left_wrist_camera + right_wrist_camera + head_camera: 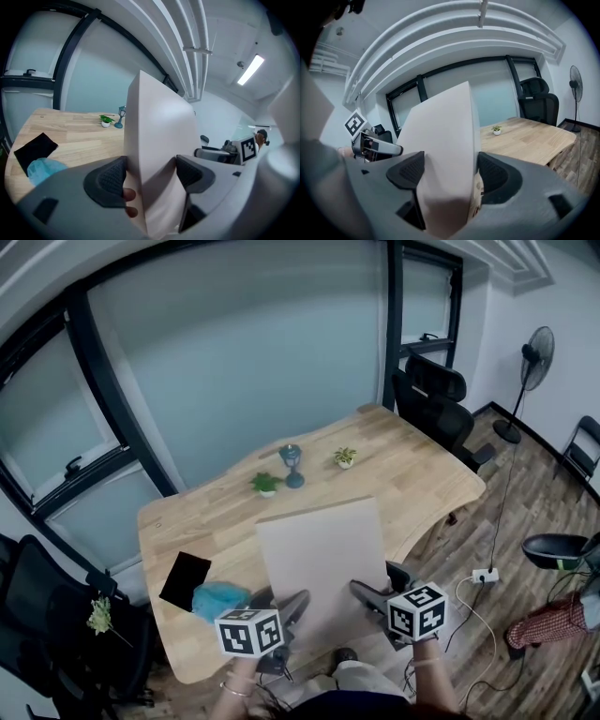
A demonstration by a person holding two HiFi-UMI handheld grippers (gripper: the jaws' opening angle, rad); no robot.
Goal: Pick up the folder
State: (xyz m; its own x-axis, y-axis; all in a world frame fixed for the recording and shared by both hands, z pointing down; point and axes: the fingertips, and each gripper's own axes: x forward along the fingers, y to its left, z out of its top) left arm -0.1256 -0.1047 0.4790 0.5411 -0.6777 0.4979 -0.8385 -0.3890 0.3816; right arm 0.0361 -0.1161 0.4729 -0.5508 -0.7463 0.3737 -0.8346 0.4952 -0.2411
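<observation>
Left gripper and right gripper: jaws each pinching the near edge of the pale folder. It looks tilted up, clear of the table. Lift step apparently nearly done. Next: raise both sides evenly.

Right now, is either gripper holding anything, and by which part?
Both hold the folder by its edge nearest the person: the left gripper at the near-left corner, the right gripper at the near-right corner.
</observation>
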